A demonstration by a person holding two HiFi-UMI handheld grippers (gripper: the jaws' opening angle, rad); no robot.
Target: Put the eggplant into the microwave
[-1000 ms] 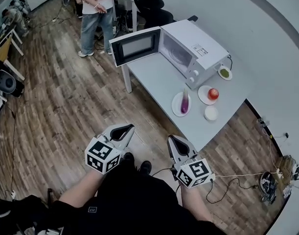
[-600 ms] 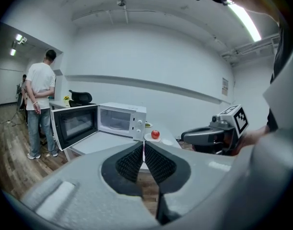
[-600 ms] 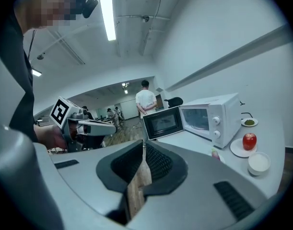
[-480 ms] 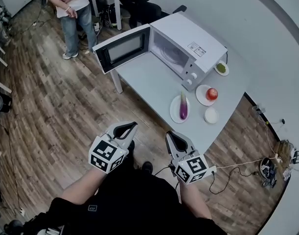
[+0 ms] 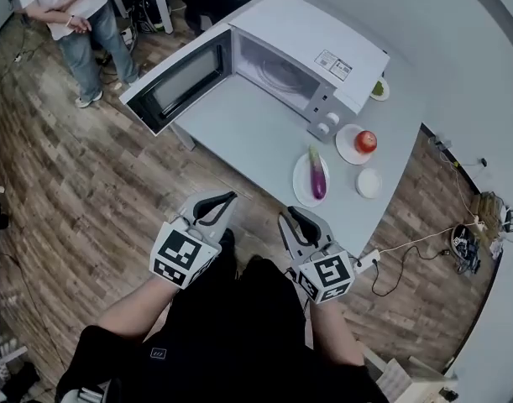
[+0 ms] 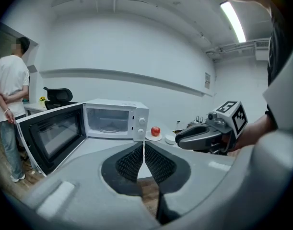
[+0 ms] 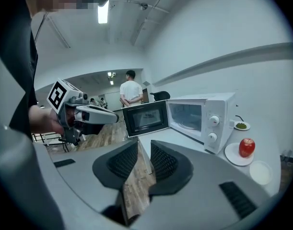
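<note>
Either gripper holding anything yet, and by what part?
Nothing is held. Left gripper jaws together, empty; right gripper jaws have just been opening, nothing between. Purple eggplant lies on the white plate.

The microwave stands on the table, its door swung open leftward. Nearer the person, the eggplant lies on a plate, an apple just beside.

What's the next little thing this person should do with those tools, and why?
Probably reach the right tool forward to the eggplant on its plate. Its jaws have just been opening with nothing between them, it is the nearer tool, and the microwave already stands open, so only the pickup seems left before loading.
</note>
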